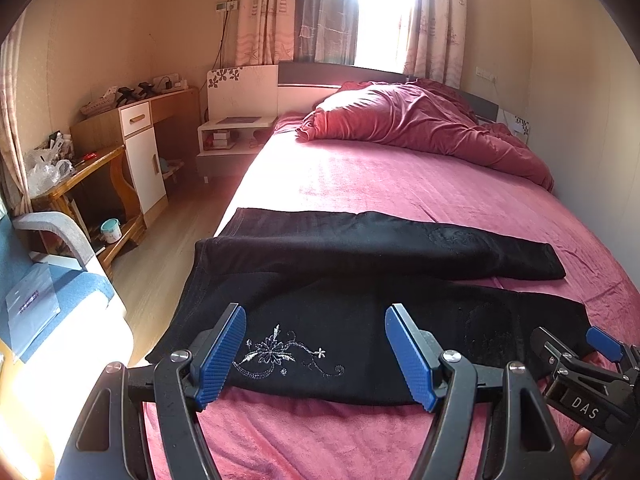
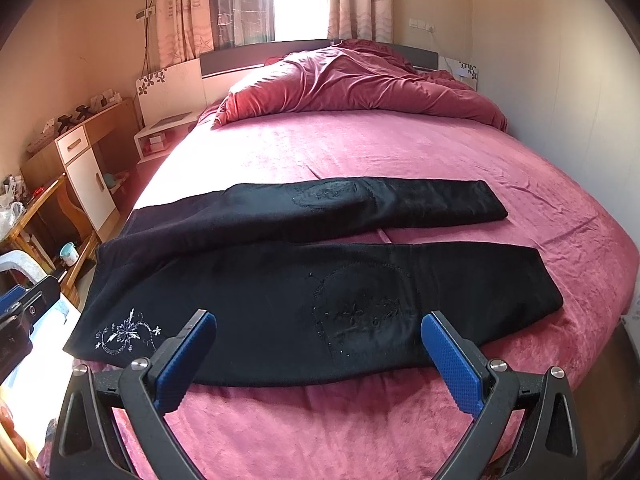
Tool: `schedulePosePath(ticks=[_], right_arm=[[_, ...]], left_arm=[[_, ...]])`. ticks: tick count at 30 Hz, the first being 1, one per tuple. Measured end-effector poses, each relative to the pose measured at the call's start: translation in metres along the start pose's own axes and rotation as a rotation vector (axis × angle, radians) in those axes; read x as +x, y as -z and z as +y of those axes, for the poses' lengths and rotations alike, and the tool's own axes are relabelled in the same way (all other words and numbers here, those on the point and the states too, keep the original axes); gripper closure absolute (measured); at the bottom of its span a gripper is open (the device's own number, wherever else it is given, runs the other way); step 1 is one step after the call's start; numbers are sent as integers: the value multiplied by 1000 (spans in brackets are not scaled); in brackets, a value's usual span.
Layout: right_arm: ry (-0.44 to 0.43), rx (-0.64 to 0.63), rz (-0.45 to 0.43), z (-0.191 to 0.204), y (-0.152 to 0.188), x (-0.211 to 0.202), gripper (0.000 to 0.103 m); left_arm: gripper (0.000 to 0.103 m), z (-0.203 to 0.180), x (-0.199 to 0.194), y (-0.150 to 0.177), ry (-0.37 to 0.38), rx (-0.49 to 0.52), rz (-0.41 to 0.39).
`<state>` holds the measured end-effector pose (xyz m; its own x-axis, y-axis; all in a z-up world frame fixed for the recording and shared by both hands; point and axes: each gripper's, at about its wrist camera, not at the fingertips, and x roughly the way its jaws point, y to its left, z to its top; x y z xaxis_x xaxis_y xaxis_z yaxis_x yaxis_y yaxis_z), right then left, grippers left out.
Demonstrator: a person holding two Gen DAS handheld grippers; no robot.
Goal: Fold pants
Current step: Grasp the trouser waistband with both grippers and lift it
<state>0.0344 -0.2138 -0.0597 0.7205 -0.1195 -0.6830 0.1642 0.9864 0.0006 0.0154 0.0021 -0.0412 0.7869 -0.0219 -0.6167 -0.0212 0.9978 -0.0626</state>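
Pants [image 2: 312,280] lie flat across bed [image 2: 360,148] (rumpled quilt [image 2: 360,84] beyond), both tongs [image 1: 316,354] [image 2: 318,364] wide open, empty.

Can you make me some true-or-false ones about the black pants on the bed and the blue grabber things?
1. The pants lie spread out on the pink bed. True.
2. The left gripper is shut on the pants. False: it is open and holds nothing.
3. The right gripper is open. True.
4. The two pant legs are stacked on each other. False: they lie apart, side by side.
5. A silvery flower design shows on the pants. True.
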Motion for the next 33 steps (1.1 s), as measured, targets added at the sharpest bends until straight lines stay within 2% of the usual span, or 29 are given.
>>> schedulePosePath(ticks=[3,6,8,11,14,16,17,19,21,25,27,29,31,32,33], right_arm=[[-16,18,17,-4,3,5,0],[-122,95,41,-18,7,14,0],[-176,149,73,-31,11,23,0],[-199,266,139,-66,21,40,0],[-184,400,179,-112,33,56,0],[-145,472,197,-142,40,64,1],[-131,512,200,-158,43,68,3],[-101,597,202,-190,49,75,8],[-60,672,210,-221,53,84,11],[-10,790,239,-270,62,110,26],[-4,839,252,-287,66,125,29],[-5,884,256,-301,67,137,37],[-19,906,240,-311,66,145,37],[-26,913,229,-315,66,148,38],[-38,919,219,-317,62,150,38]], left_arm=[[29,0,4,2,25,3,17],[29,7,12,6,131,-25,58],[29,15,25,9,194,-69,121],[29,35,51,18,247,-171,223],[29,69,85,32,290,-357,318],[21,96,103,43,290,-517,373],[14,110,109,46,295,-575,377],[11,129,113,47,229,-599,360],[2,152,116,49,200,-641,334],[1,187,115,58,185,-712,333],[1,196,117,69,172,-709,359],[4,203,122,79,178,-716,403],[21,207,124,89,154,-731,436],[33,208,125,92,157,-741,447],[38,210,127,95,160,-757,456]])
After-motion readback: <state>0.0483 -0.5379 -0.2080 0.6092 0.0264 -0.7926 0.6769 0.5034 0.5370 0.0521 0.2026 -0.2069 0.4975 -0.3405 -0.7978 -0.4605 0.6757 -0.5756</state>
